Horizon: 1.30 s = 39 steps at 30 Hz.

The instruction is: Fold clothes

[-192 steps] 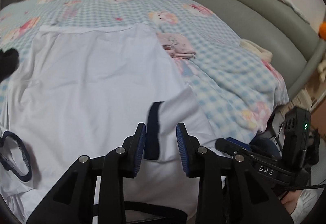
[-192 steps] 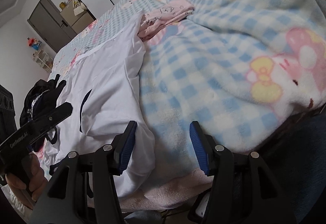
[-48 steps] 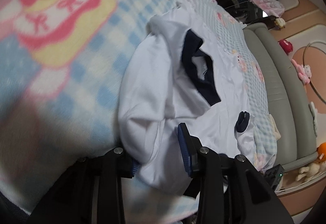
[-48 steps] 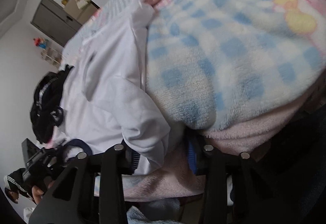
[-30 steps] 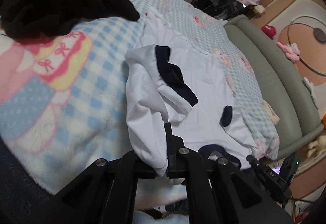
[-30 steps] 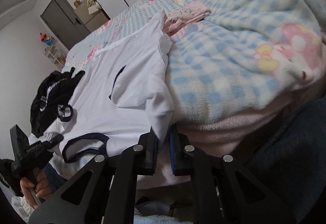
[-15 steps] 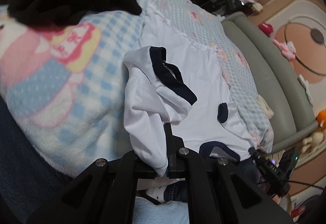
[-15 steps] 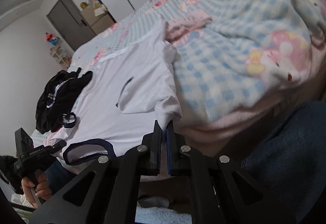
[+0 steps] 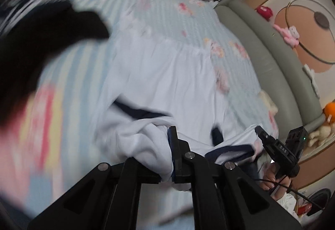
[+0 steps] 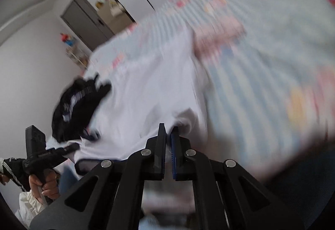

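A white shirt [image 9: 163, 75] with navy trim lies spread on the blue checked blanket [image 9: 83, 66]; both views are motion-blurred. My left gripper [image 9: 168, 146] is shut on a bunched white shoulder of the shirt, with a navy-edged sleeve just beyond it. In the right wrist view the same white shirt [image 10: 150, 91] stretches away from my right gripper [image 10: 168, 137], which is shut on its near edge. The right gripper [image 9: 272, 146] also shows at the shirt's far corner in the left wrist view. The left gripper [image 10: 69, 148] shows at lower left in the right wrist view.
A dark pile of clothes [image 9: 41, 20] sits at the left of the shirt, also dark pile [image 10: 77, 108]. A pink garment [image 10: 217, 35] lies beyond the shirt's right side. A grey padded bed rail [image 9: 268, 58] runs along the right. A person's hand [image 10: 46, 186] holds the left gripper.
Both grippers, still shut on the shirt, have swung forward over the bed; the held shoulders have lifted and travelled toward the far hem. The scene is now blurred by motion.
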Available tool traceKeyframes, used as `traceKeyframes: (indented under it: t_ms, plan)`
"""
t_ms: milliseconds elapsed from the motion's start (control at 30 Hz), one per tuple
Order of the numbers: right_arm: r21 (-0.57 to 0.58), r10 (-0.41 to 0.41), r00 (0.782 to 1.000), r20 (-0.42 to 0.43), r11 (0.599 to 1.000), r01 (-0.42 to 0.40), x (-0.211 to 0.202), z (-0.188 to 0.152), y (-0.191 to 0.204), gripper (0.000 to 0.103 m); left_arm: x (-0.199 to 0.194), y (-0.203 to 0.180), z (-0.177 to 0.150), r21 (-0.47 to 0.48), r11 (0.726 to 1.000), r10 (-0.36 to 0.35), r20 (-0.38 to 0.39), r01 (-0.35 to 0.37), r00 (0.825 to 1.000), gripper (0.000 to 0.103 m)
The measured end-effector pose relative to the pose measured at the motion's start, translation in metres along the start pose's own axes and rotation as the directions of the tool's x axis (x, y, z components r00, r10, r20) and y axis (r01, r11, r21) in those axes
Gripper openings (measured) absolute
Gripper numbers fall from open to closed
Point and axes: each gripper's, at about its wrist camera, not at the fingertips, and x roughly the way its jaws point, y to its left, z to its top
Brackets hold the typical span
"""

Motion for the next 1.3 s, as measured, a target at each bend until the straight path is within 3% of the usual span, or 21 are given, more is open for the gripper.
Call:
traceKeyframes:
  t_ms: [33, 67, 100, 133, 200, 233, 300, 467, 533, 567, 600, 633, 667, 700, 767, 933, 1033, 1233, 1300]
  plan:
    - [-0.001, 0.001, 1.0, 0.019, 1.0, -0.001, 0.011, 0.02, 0.002, 0.006, 0.011, 0.002, 0.021, -0.008, 1.0, 0.015, 0.011, -0.015, 1.0, 0.026]
    - [0.004, 0.006, 1.0, 0.011, 1.0, -0.006, 0.027, 0.038, 0.002, 0.012, 0.018, 0.006, 0.038, -0.029, 0.999, 0.038, 0.024, -0.037, 0.999, 0.044]
    - [0.022, -0.005, 1.0, -0.002, 1.0, 0.006, 0.039, 0.048, 0.0, 0.023, 0.019, 0.012, 0.049, -0.062, 0.997, 0.046, 0.049, -0.043, 0.998, 0.047]
    - [0.048, -0.025, 1.0, -0.011, 0.999, 0.026, 0.048, 0.055, -0.003, 0.026, 0.016, 0.019, 0.056, -0.094, 0.995, 0.04, 0.081, -0.032, 0.996, 0.048]
    - [0.092, -0.05, 0.999, -0.012, 0.994, 0.051, 0.058, 0.063, -0.01, 0.031, 0.007, 0.03, 0.056, -0.122, 0.993, 0.013, 0.14, 0.004, 0.99, 0.065]
    - [0.105, -0.045, 0.999, 0.008, 0.994, 0.044, 0.056, 0.061, -0.015, 0.037, 0.004, 0.038, 0.049, -0.129, 0.992, 0.013, 0.166, 0.008, 0.986, 0.068]
    - [0.121, -0.073, 0.997, 0.021, 0.99, 0.07, 0.054, 0.052, -0.027, 0.068, 0.013, 0.053, 0.035, -0.137, 0.99, 0.033, 0.128, -0.015, 0.991, 0.069]
    - [0.096, -0.06, 0.997, -0.049, 0.993, 0.064, 0.074, 0.035, -0.031, 0.069, 0.048, 0.076, -0.003, -0.169, 0.986, 0.004, -0.009, -0.006, 1.0, 0.069]
    - [0.084, -0.051, 0.996, -0.08, 0.995, 0.058, 0.083, 0.028, -0.032, 0.08, 0.057, 0.073, -0.012, -0.144, 0.99, 0.001, -0.01, -0.002, 1.0, 0.066]
    - [0.078, -0.047, 0.994, -0.095, 0.995, 0.054, 0.087, 0.025, -0.032, 0.081, 0.06, 0.069, -0.014, -0.12, 0.993, 0.001, -0.007, -0.002, 1.0, 0.051]
    - [0.073, -0.042, 0.993, -0.111, 0.996, 0.051, 0.091, 0.022, -0.032, 0.076, 0.063, 0.063, -0.014, -0.092, 0.996, -0.002, -0.02, 0.0, 1.0, 0.026]
    - [0.067, -0.038, 0.991, -0.127, 0.997, 0.047, 0.096, 0.019, -0.033, 0.068, 0.065, 0.058, -0.014, -0.07, 0.998, 0.001, -0.03, -0.003, 1.0, 0.025]
    - [0.061, -0.034, 0.989, -0.142, 0.997, 0.043, 0.1, 0.016, -0.033, 0.042, 0.063, 0.054, -0.013, -0.062, 0.998, 0.009, -0.027, -0.01, 1.0, 0.021]
    - [0.056, -0.03, 0.987, -0.158, 0.998, 0.04, 0.105, 0.013, -0.033, 0.029, 0.058, 0.051, -0.012, -0.058, 0.998, 0.005, -0.017, -0.006, 1.0, 0.019]
    - [0.053, -0.028, 0.989, -0.146, 0.998, 0.036, 0.095, 0.01, -0.03, 0.022, 0.044, 0.042, -0.013, -0.048, 0.999, -0.005, -0.008, 0.005, 1.0, 0.019]
    - [0.093, 0.027, 0.995, -0.094, 0.995, -0.018, 0.047, 0.002, -0.023, 0.019, 0.0, 0.02, -0.022, -0.019, 0.999, -0.036, 0.002, 0.036, 0.999, 0.018]
    - [0.106, 0.068, 0.994, -0.08, 0.993, -0.06, 0.009, -0.011, -0.016, 0.019, -0.032, 0.012, -0.051, -0.013, 0.999, -0.036, -0.006, 0.036, 0.999, 0.019]
    - [0.055, -0.022, 0.993, -0.112, 0.998, 0.028, -0.007, -0.038, -0.014, 0.019, -0.013, 0.049, -0.105, -0.1, 0.994, 0.03, -0.165, -0.047, 0.986, 0.019]
    - [0.034, -0.057, 0.991, -0.123, 0.997, 0.062, -0.01, -0.047, -0.013, 0.02, -0.016, 0.059, -0.113, -0.129, 0.99, 0.039, -0.167, -0.061, 0.985, 0.019]
